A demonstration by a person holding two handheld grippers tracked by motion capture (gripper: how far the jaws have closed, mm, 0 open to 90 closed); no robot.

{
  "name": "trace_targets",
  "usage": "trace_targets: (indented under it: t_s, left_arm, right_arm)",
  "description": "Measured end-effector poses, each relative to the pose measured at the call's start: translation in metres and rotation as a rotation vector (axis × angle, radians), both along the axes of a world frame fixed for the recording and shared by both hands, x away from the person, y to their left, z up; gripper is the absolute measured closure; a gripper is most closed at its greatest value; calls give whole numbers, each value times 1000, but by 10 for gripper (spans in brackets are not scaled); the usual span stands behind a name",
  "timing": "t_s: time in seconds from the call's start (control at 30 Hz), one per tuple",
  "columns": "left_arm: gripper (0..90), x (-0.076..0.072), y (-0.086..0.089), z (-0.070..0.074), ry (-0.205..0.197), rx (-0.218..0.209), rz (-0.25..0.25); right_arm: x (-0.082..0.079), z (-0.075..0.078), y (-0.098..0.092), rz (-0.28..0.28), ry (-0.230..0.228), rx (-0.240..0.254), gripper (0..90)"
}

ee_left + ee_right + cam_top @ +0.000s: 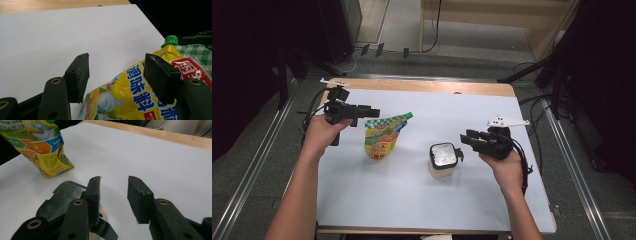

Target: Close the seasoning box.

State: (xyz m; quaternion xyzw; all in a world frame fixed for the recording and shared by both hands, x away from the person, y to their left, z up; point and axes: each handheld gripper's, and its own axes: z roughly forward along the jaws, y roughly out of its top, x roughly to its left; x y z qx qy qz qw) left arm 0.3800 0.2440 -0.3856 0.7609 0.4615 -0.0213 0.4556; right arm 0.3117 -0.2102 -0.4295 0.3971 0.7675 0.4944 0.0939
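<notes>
Left gripper point(373, 113) fingers point(78, 75) parted, straddling upright sauce pouch point(383, 136) without pressing. Right gripper point(466, 138) fingers point(138, 196) part-open, empty, just right of jar point(443, 160) on surface point(412, 195).

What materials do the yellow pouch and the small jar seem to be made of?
The yellow pouch looks like glossy plastic film: it shines, creases softly, and carries printed colours, with a green screw cap of hard plastic. The small jar seems translucent plastic or perhaps glass, whitish and dull; its top reflects silver like a foil seal, and a black lid hangs at its side.
</notes>
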Motion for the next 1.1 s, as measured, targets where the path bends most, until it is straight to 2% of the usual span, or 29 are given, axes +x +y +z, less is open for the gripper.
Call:
trace_targets:
  t_s: [0.13, 0.33, 0.63, 0.93, 1.1]
  left_arm:
    - [384, 0, 0, 0, 1, -2, 0]
    - [384, 0, 1, -1, 1, -2, -1]
    - [384, 0, 1, -2, 1, -4, -1]
    - [383, 1, 4, -3, 5, -9, 8]
    - [381, 1, 5, -2, 12, -31, 8]
  right_arm:
    - [2, -2, -9, -15, -24, 5, 607]
    - [6, -9, -20, -57, -17, -10, 541]
    - [8, -12, -37, -107, -23, -25, 495]
    - [10, -16, -45, -131, -17, -40, 473]
    - [10, -18, -46, -135, -19, -45, 461]
